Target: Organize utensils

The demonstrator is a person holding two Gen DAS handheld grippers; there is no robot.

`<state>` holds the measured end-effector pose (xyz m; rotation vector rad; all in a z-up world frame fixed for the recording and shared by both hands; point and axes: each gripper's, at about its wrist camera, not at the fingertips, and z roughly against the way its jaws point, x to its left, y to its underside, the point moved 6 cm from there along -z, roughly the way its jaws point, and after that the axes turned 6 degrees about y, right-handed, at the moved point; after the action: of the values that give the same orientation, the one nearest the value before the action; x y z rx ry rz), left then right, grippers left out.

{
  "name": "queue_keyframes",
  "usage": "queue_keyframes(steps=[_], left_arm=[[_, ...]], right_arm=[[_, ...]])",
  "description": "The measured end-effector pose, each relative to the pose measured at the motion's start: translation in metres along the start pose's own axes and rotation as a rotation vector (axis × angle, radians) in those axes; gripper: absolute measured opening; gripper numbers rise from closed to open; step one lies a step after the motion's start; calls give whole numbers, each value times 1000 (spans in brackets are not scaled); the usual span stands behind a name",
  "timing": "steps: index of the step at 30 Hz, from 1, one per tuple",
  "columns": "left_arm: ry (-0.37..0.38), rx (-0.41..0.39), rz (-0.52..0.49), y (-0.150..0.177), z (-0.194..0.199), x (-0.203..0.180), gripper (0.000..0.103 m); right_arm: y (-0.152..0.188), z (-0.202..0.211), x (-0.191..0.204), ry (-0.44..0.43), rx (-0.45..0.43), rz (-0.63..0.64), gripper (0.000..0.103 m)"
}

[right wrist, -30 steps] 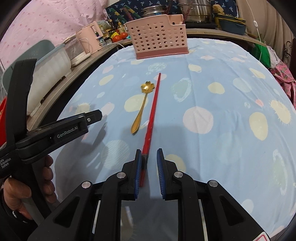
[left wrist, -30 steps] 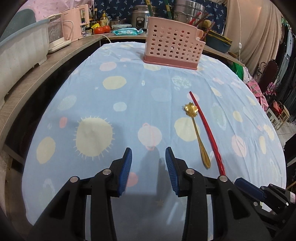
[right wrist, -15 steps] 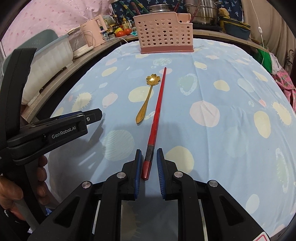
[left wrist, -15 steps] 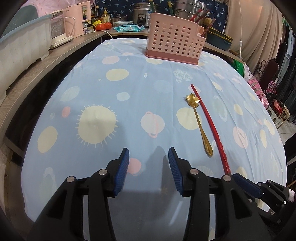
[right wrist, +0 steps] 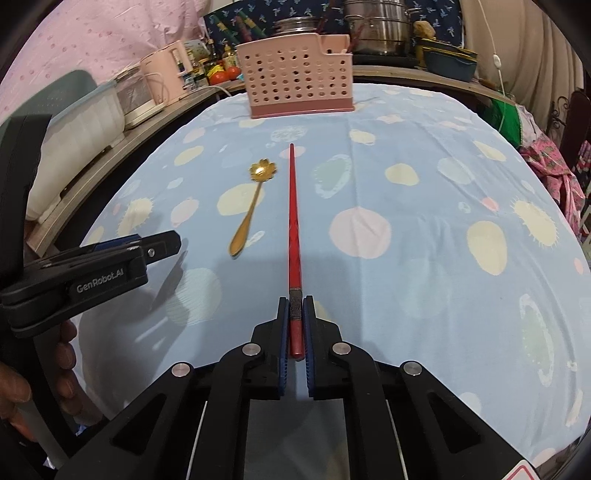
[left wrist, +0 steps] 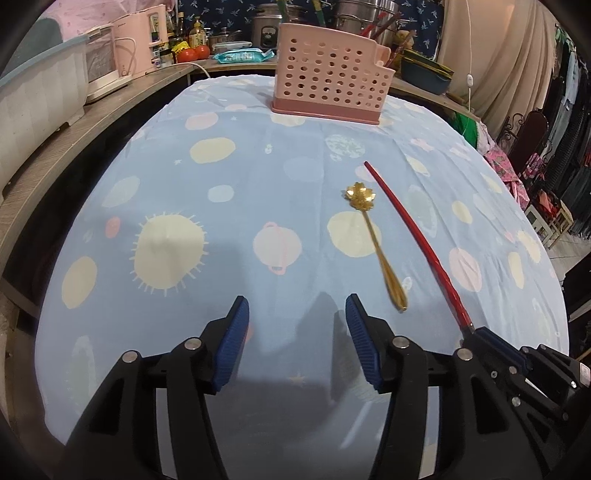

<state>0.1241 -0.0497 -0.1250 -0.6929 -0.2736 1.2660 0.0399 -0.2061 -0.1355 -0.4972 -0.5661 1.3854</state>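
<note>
A long red chopstick point(right wrist: 293, 225) lies on the blue spotted tablecloth point(right wrist: 424, 277), pointing at a pink perforated utensil basket point(right wrist: 297, 86) at the far edge. My right gripper point(right wrist: 295, 306) is shut on the chopstick's near end. A gold spoon with a flower-shaped bowl point(right wrist: 251, 210) lies just left of the chopstick. In the left wrist view my left gripper point(left wrist: 297, 314) hovers over bare cloth with its jaws opening and nothing between them. There the gold spoon point(left wrist: 376, 243) and red chopstick point(left wrist: 417, 236) lie to its right, the pink basket point(left wrist: 328, 88) beyond, and the right gripper point(left wrist: 484, 341) at the chopstick's end.
A wooden counter point(left wrist: 74, 136) runs along the table's left side with a pink appliance point(left wrist: 136, 48) and a grey tub point(left wrist: 37, 99). Pots and bowls point(right wrist: 376, 29) stand behind the basket. A hand point(right wrist: 22, 387) holds the left gripper's handle.
The right gripper's jaws have closed onto the chopstick's near end. The left gripper's jaws have widened. The chopstick now lies straight along the right gripper's fingers.
</note>
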Motion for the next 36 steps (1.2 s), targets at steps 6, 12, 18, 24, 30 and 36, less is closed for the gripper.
queue_keyframes(steps=[6, 12, 18, 24, 30, 36], left_arm=[[72, 15, -10, -7, -10, -23, 54], [99, 35, -11, -9, -30, -40, 54], [82, 22, -42, -12, -33, -45, 38], [81, 15, -55, -10, -34, -43, 13], [108, 17, -46, -8, -29, -41, 10], [125, -10, -24, -14, -12, -36, 10]], right_arm=[[-7, 1, -20, 23, -15, -45, 7], [-8, 0, -32, 26, -16, -78, 7], [-5, -3, -36, 14, -5, -95, 7], [-4, -5, -38, 7, -3, -103, 7], [-4, -3, -38, 8, -7, -107, 7], [-7, 6, -42, 10, -31, -115, 7]])
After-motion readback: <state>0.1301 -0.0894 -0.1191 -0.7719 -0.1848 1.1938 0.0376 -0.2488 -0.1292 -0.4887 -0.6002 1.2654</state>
